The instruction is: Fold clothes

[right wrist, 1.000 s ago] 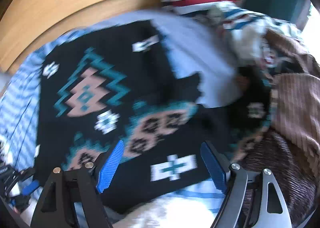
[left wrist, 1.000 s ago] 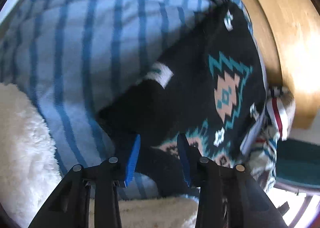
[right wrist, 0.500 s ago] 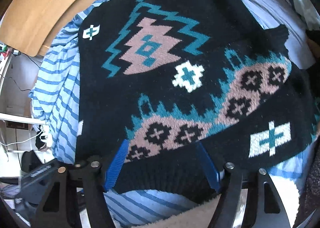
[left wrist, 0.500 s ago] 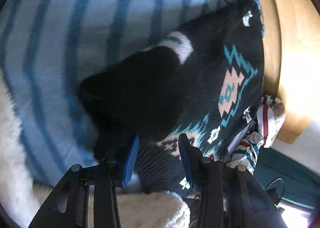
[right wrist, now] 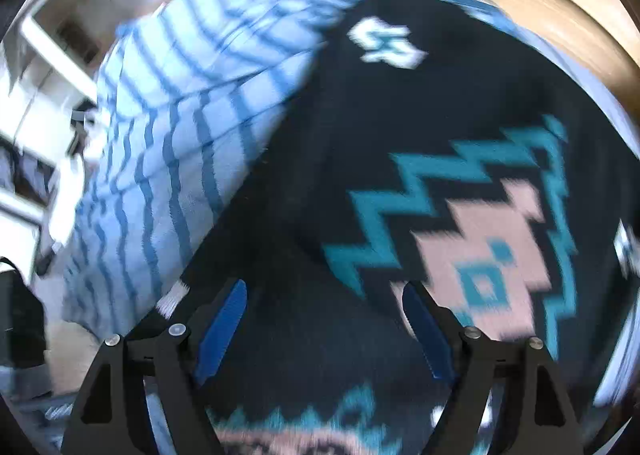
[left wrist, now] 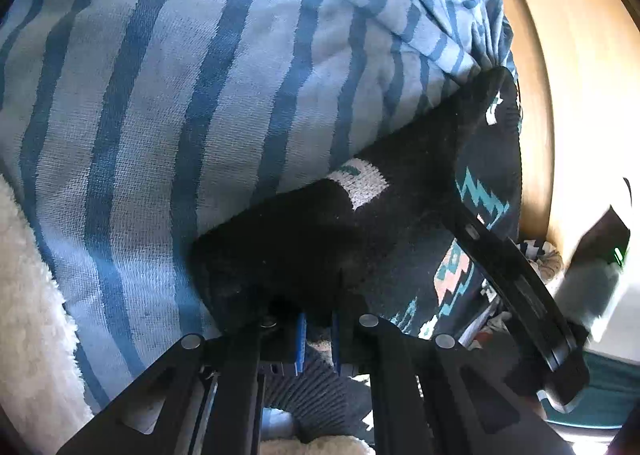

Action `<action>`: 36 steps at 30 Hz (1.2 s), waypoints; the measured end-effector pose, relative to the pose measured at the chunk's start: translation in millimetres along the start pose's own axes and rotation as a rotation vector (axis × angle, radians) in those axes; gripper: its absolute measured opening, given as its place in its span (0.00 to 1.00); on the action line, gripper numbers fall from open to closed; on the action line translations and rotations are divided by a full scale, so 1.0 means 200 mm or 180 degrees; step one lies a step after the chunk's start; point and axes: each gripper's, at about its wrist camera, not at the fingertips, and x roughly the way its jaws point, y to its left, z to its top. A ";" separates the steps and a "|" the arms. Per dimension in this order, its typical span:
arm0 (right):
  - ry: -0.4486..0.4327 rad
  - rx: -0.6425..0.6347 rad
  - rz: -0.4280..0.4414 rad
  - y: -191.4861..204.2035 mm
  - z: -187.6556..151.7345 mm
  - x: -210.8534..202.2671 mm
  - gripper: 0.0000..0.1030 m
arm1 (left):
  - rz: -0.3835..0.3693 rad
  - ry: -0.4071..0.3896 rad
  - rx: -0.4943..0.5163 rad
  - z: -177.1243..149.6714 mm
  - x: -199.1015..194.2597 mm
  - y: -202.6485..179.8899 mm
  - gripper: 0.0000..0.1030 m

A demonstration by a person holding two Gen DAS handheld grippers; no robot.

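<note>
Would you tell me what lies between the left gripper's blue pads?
The sweater's black knit edge, seen in the left wrist view as the gripper closes.

Left claw [left wrist: 318,339]: matte black angular arms, round silver screws, thin blue pads. Right claw [right wrist: 326,331], same black frame, silver screws, broader blue pads, lower frame.

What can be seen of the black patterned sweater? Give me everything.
The black patterned sweater is a thick knit with teal zigzags, pink diamonds and white crosses. It lies spread on a blue striped sheet. The left claw is closing on its ribbed edge; the right claw hovers open above it.
</note>
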 end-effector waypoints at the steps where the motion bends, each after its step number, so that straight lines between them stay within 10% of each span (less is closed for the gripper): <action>1: 0.0032 -0.0065 0.0023 0.02 0.03 0.05 0.81 | -0.0033 0.0022 -0.0026 0.01 0.00 0.01 0.09; 3: 0.0148 -0.0155 0.0172 0.04 0.06 0.14 0.55 | -0.0092 0.0007 -0.0042 0.03 -0.03 0.02 0.09; 4: 0.0179 -0.0202 0.0282 0.05 0.06 0.16 0.20 | -0.0105 -0.0080 0.0003 0.06 -0.07 0.02 0.09; 10: 0.0009 -0.0458 0.0373 0.24 0.25 0.11 0.18 | -0.0128 -0.0497 0.0010 0.26 -0.30 0.05 0.09; 15: 0.0261 -0.0375 0.0237 0.45 0.47 0.32 0.30 | -0.0095 -0.0464 -0.0431 0.34 -0.25 0.20 0.09; 17: 0.0273 -0.0241 0.0258 0.49 0.50 0.35 0.60 | -0.0145 -0.0412 -0.0525 0.35 -0.23 0.22 0.09; 19: 0.0208 -0.0208 0.0453 0.50 0.51 0.29 0.70 | -0.0226 -0.0311 -0.0495 0.37 -0.24 0.21 0.14; 23: -0.0207 -0.0091 0.0410 0.37 0.46 0.04 0.77 | -0.0524 -0.0247 -0.0350 0.37 -0.34 0.13 0.52; 32: -0.1294 0.0783 0.0350 -0.13 0.04 -0.55 0.85 | -0.0031 -0.0513 0.0681 0.16 -0.65 -0.11 0.74; 36: -0.1318 0.1406 0.1274 -0.27 -0.28 -0.71 0.85 | 0.0010 -0.0503 0.0837 0.11 -0.71 -0.17 0.76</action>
